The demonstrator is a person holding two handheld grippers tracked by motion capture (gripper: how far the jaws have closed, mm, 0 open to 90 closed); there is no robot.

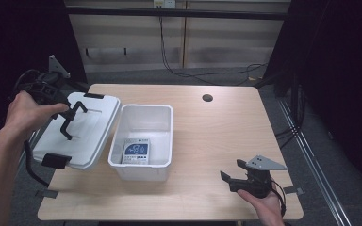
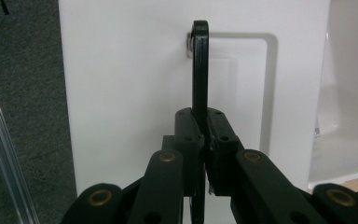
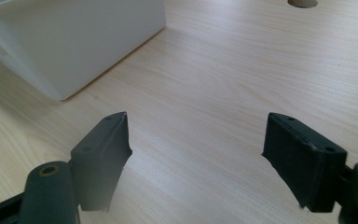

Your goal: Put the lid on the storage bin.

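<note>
A white box lid point(image 1: 87, 129) lies left of an open white bin point(image 1: 146, 107), overhanging the table's left edge. My left gripper point(image 1: 70, 112) is shut on the lid's raised black handle point(image 1: 73, 117). In the left gripper view the jaws point(image 2: 204, 126) pinch that handle point(image 2: 199, 70) over the lid's white top point(image 2: 121, 93). Inside the bin lies a blue-and-white packet point(image 1: 136, 151). My right gripper point(image 1: 231, 172) rests low near the table's front right, open with nothing between its fingers point(image 3: 196, 140). The bin's corner point(image 3: 74, 37) stands beyond it to the left.
Black latches point(image 1: 55, 160) sit at the lid's near and far ends. A round cable hole point(image 1: 207, 98) is in the wooden table point(image 1: 217, 136) at the back. Cables run along the floor behind, and dark curtains flank both sides.
</note>
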